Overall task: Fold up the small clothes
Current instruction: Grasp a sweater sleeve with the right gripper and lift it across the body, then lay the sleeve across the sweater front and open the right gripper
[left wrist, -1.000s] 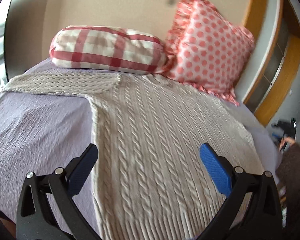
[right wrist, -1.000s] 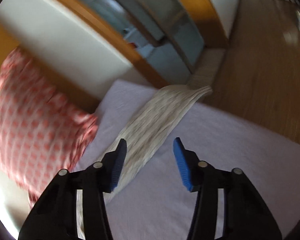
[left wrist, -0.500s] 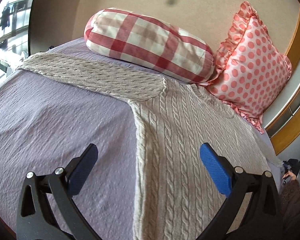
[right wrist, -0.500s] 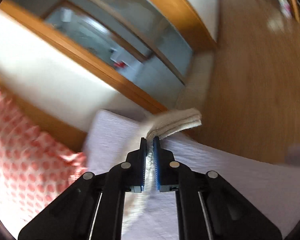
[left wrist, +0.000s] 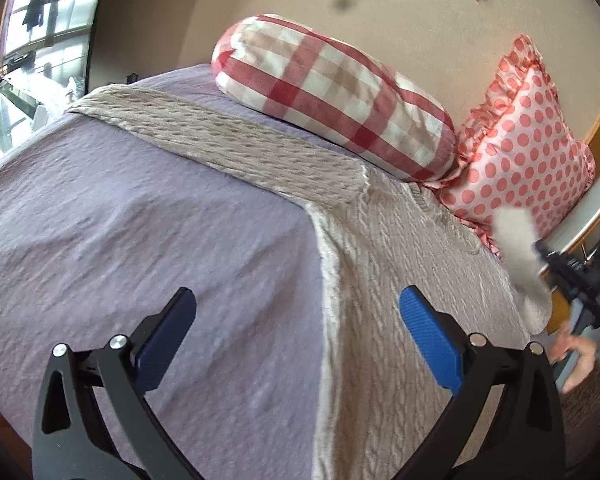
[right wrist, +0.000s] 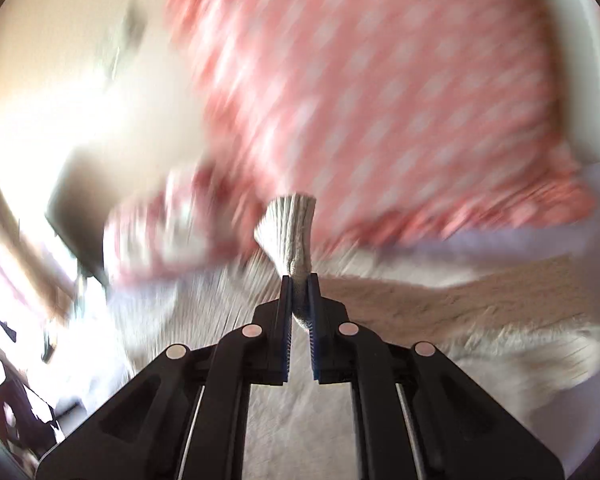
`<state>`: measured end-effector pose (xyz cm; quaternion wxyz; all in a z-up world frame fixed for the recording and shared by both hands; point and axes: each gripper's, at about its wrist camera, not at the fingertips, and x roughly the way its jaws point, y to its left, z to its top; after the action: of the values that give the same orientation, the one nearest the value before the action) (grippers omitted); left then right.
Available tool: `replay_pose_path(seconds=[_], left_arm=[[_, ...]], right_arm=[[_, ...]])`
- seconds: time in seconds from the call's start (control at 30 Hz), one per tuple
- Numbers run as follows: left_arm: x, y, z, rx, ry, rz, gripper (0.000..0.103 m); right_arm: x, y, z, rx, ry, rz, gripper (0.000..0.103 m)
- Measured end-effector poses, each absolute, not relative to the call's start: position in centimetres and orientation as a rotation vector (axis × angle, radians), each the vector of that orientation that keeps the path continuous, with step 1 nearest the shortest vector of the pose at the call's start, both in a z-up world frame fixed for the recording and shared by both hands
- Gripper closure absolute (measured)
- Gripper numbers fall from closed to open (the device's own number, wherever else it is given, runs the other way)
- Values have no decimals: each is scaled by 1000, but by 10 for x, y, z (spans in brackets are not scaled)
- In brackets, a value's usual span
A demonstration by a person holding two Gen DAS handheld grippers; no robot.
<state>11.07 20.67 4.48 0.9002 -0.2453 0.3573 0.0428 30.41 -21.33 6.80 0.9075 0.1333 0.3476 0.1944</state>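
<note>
While my right gripper (right wrist: 298, 280) pinches the ribbed cuff (right wrist: 290, 236) of the sweater's right sleeve between its pressed-together fingers, my left gripper (left wrist: 298, 320) hangs over the garment with its blue pads (left wrist: 430, 340) spread wide and nothing between them. I see the cable-knit sweater (left wrist: 400, 280) lying flat on the lavender bedspread (left wrist: 140, 248), its left sleeve (left wrist: 220, 140) stretched out toward the window, its neck near the plaid bolster (left wrist: 332, 92) and the polka-dot pillow (left wrist: 528, 152). My right-hand view is badly smeared, so I cannot tell how high the cuff is lifted. I judge this knit thick, soft and stretchy: it will sag and drag behind a pinch, not slip. Cuffs and ribbed hems are the firm places to hold; I would take the left cuff next.
</note>
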Motion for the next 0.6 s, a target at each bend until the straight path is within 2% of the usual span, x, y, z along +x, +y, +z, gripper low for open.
replay_pose_path(seconds=[0.13,0.3,0.37,0.43,0.47,0.53,0.6], left_arm=[[109,241,53,-536,724,150,2],[129,289,54,-590,729,244,2],[139,303,52,-606,735,258,2],[153,318,49,-616,740,260,2],[158,323,48,-624,745,262,2],[172,342,39,-679,769,277,2],[183,363,28,-768,780,283,2]], right_arm=[[315,-151,29,194,829,449,95],[308,-113,36,144,804,464,93],[300,-93,34,46,861,510,85],[289,-82,29,16,907,584,64],[282,-83,30,23,914,604,58],[268,-95,39,77,887,630,40],[259,-113,53,122,843,628,36]])
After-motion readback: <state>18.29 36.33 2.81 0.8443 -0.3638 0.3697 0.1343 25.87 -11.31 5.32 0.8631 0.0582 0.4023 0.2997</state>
